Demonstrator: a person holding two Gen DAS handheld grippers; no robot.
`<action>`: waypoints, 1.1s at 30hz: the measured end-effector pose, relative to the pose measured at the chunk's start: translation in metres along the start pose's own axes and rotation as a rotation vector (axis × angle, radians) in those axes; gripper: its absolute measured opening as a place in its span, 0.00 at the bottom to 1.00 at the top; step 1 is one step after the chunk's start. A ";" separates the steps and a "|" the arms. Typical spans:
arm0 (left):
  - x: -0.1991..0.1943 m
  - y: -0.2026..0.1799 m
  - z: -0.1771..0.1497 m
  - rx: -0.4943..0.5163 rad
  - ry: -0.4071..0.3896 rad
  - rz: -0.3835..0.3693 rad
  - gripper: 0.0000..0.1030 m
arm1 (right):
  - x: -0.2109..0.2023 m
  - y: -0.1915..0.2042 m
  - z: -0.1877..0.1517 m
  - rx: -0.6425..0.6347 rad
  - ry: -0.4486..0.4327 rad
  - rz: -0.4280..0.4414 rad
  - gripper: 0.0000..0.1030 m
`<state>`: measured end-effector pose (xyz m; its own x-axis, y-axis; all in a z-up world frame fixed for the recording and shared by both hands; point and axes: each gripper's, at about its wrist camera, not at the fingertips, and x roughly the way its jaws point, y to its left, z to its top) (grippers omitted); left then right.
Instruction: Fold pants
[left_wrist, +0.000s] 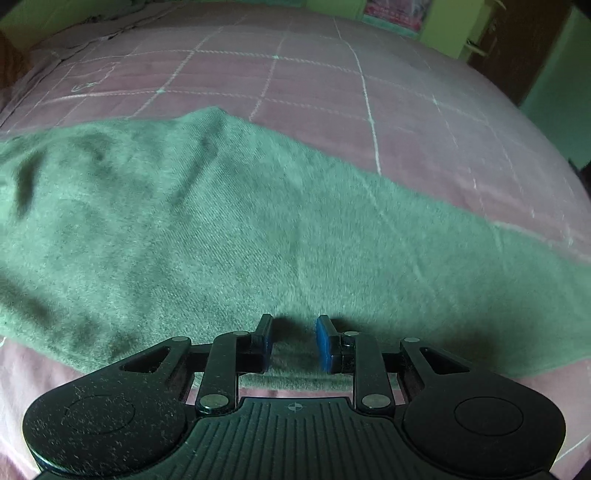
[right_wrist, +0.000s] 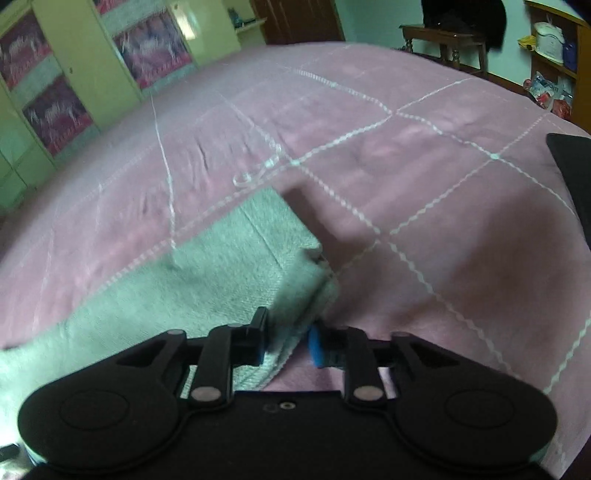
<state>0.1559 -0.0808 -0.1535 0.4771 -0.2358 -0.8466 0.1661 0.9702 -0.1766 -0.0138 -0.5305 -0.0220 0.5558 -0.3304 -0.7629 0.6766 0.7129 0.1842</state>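
While the pants lie flat on the bed, left gripper hovers open; right gripper seemingly pinches their hem.

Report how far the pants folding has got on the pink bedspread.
Done: the green pants lie flat as one long band on the pink bedspread, perhaps already folded lengthwise. In hand: the right gripper straddles the cloth's end edge; the left gripper sits over its near edge, with a gap between the blue pads. Left: bringing one end over the other; no crosswise fold shows.
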 end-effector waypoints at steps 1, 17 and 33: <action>-0.004 -0.001 0.002 0.001 -0.010 0.000 0.24 | -0.004 -0.001 0.001 0.001 -0.007 0.001 0.28; 0.028 -0.027 0.006 0.080 -0.006 0.018 0.26 | -0.025 0.083 -0.011 -0.224 -0.005 0.202 0.44; 0.038 -0.025 0.038 0.016 -0.003 0.018 0.26 | 0.046 0.109 0.002 -0.326 0.051 0.083 0.42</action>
<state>0.2024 -0.1164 -0.1625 0.4822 -0.2189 -0.8482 0.1714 0.9731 -0.1537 0.0864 -0.4688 -0.0361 0.5718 -0.2375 -0.7852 0.4355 0.8991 0.0451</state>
